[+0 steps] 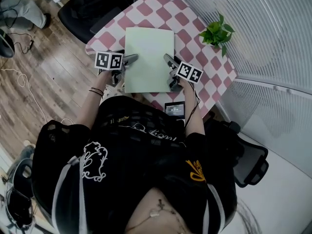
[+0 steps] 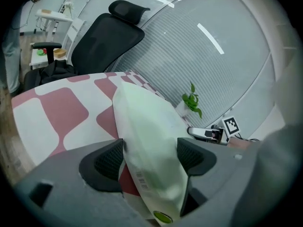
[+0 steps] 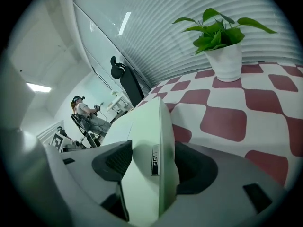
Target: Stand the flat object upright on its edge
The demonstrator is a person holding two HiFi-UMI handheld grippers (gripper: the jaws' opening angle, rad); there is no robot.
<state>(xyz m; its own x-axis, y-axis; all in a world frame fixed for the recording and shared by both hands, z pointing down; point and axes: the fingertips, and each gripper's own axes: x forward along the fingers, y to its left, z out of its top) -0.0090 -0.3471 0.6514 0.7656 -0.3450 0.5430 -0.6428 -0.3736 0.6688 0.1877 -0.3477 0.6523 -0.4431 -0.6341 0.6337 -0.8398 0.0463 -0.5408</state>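
Head view: left hand-held gripper point(image 1: 128, 62), right hand-held gripper point(image 1: 170, 65) open astride packet point(image 1: 148, 52).

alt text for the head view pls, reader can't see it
A pale green flat object lies flat on a pink-and-white checkered table, seen from above. The left gripper and right gripper sit open at its side edges; a small potted plant stands near the table's right edge.

The head view looks steeply down from above the person onto the checkered table point(image 1: 195, 38), well back from both tools. The left gripper point(image 1: 130, 59) camera sits close behind its own jaws, facing forward and inward toward the right gripper point(image 1: 168, 60). The right gripper view mirrors it. All three views share the pale green flat object point(image 1: 146, 57) between the tools and the potted plant point(image 1: 217, 33) beyond them.
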